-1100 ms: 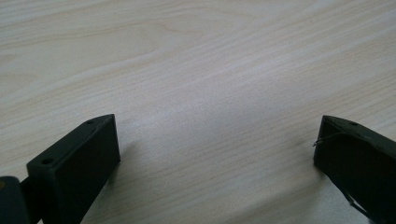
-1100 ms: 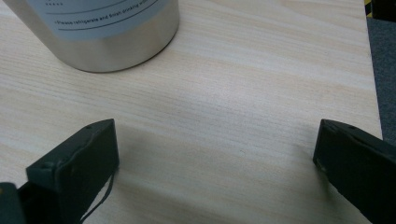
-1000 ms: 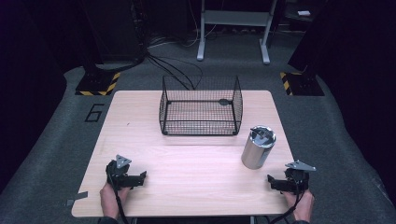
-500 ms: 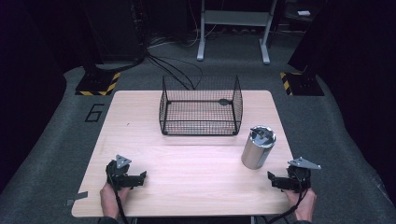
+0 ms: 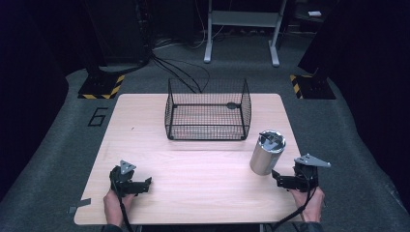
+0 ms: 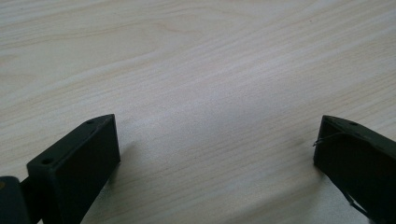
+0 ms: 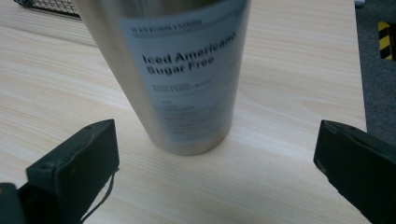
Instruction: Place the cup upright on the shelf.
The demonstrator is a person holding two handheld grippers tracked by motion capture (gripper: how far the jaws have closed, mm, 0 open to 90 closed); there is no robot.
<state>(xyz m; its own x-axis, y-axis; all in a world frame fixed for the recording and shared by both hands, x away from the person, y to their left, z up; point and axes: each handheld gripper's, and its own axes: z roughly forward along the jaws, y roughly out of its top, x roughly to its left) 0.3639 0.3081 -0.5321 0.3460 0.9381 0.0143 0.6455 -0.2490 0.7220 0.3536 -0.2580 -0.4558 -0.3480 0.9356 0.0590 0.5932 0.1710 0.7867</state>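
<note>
Just ahead of the right gripper [image 5: 279, 179], a silver steel can [image 5: 267, 152] stands upright on the pale wooden bench [image 5: 203, 169]. From the right gripper view the can [image 7: 177, 70] sits beyond the jaws and between their lines, nearer the left jaw than the right, and neither jaw touches it. Those jaws are spread wide with nothing between them but bare wood. The can's label reads "Iced Americano Sugar Free", and its base rests flat on the bench [image 7: 289, 70].

Farther past the can, away from the right jaws, a black wire basket [image 5: 208, 110] stands at the far middle of the bench, well apart from both grippers; a corner of it [image 7: 51, 8] shows beyond the can in the right gripper view.

The left gripper [image 5: 145, 182] lies low over the near left part of the bench, held in a hand [image 5: 116, 207]. Its jaws are also wide apart, and the left gripper view shows only wood grain [image 6: 205, 93] between and ahead of them. The right gripper is held by the other hand [image 5: 309, 205] at the near right edge.
</note>
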